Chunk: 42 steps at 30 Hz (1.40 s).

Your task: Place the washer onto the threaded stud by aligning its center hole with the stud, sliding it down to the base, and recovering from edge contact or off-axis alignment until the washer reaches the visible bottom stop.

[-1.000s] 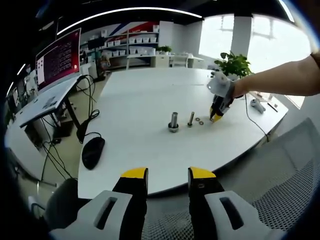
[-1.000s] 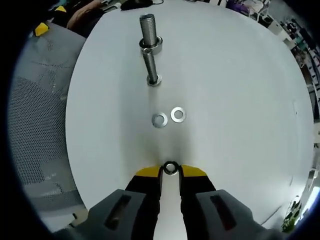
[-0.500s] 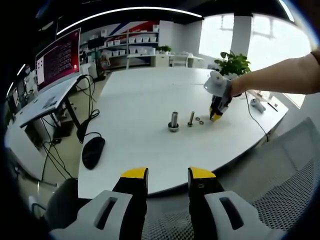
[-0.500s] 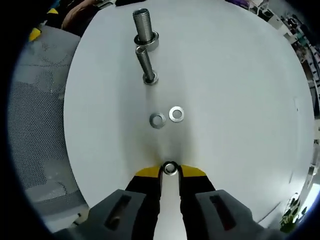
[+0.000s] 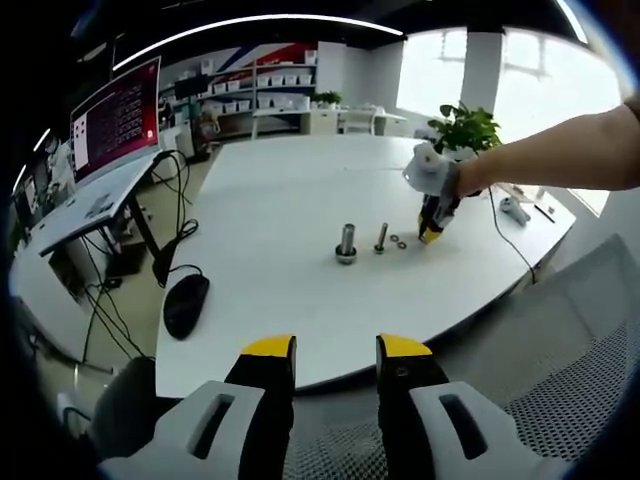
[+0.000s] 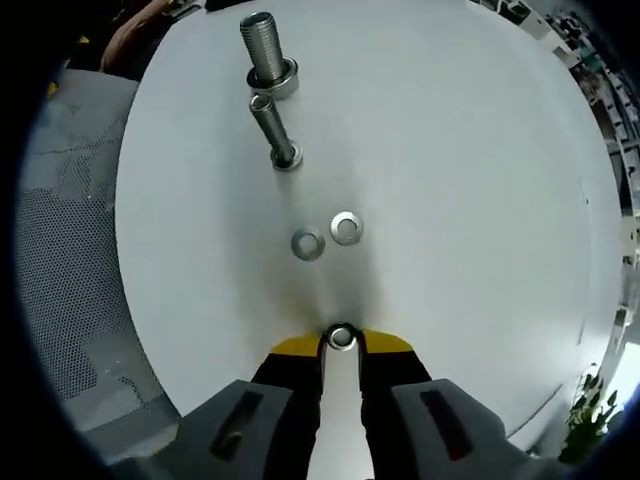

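My right gripper (image 6: 341, 341) is shut on a small metal washer (image 6: 341, 337), pinched between its yellow tips above the white table (image 6: 450, 150). Ahead of it two loose washers (image 6: 308, 243) (image 6: 346, 227) lie flat side by side. Farther on stand a thin threaded stud (image 6: 274, 131) and a thicker threaded stud (image 6: 264, 52) with a wide collar at its base. From the left gripper view, both studs (image 5: 346, 243) (image 5: 381, 238) stand mid-table, with the right gripper (image 5: 432, 232) just to their right, held by a bare arm. My left gripper (image 5: 336, 350) is open off the near table edge, empty.
A black mouse (image 5: 186, 304) and cables lie at the table's left edge. A potted plant (image 5: 466, 130) and a white controller (image 5: 514, 210) sit at the far right. Grey mesh chair backs (image 5: 590, 360) (image 6: 70, 250) stand by the table. A side desk with a monitor (image 5: 115, 115) stands at the left.
The right gripper has risen slightly and tilted, still holding the washer; the studs and loose washers have shifted left in its view. The left gripper has stayed put.
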Motion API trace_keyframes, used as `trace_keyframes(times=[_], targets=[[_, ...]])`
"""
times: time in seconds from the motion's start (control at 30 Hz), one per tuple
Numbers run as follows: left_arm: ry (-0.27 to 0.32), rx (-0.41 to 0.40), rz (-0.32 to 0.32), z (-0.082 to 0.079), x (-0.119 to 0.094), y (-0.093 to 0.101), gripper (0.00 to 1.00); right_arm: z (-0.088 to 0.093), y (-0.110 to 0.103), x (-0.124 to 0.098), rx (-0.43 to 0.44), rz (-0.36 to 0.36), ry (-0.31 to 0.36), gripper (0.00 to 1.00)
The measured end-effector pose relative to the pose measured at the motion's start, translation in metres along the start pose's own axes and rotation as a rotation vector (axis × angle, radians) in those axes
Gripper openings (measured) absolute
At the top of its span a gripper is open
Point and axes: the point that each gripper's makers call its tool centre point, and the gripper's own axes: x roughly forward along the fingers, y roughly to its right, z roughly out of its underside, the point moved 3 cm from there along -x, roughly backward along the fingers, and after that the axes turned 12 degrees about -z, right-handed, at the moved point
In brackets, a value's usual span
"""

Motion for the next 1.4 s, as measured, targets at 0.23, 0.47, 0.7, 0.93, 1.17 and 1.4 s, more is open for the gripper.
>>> trace_keyframes(times=[0.23,0.47,0.7,0.93,1.17,1.4], targets=[[0.001,0.003,0.003,0.001,0.001,0.0,0.3,0.004,-0.002,-0.002,0.095,0.047,0.08,0.15],[0.006,-0.001,0.002,0.0,0.0,0.0,0.3,0.001,-0.004,-0.002,-0.035,0.197,0.054,0.15],[0.008,0.001,0.004,0.0,0.001,-0.001,0.31,-0.003,-0.011,0.0,-0.102,0.195,-0.06,0.15],[0.012,0.001,0.007,-0.001,-0.001,0.001,0.3,-0.012,-0.019,-0.006,0.014,0.127,0.064,0.15],[0.024,-0.015,0.013,-0.003,-0.001,0.001,0.31,-0.033,-0.027,-0.051,0.033,0.108,0.221,0.15],[0.026,-0.014,0.014,-0.003,0.0,0.0,0.3,-0.05,-0.018,-0.069,-0.01,0.09,0.265,0.15]])
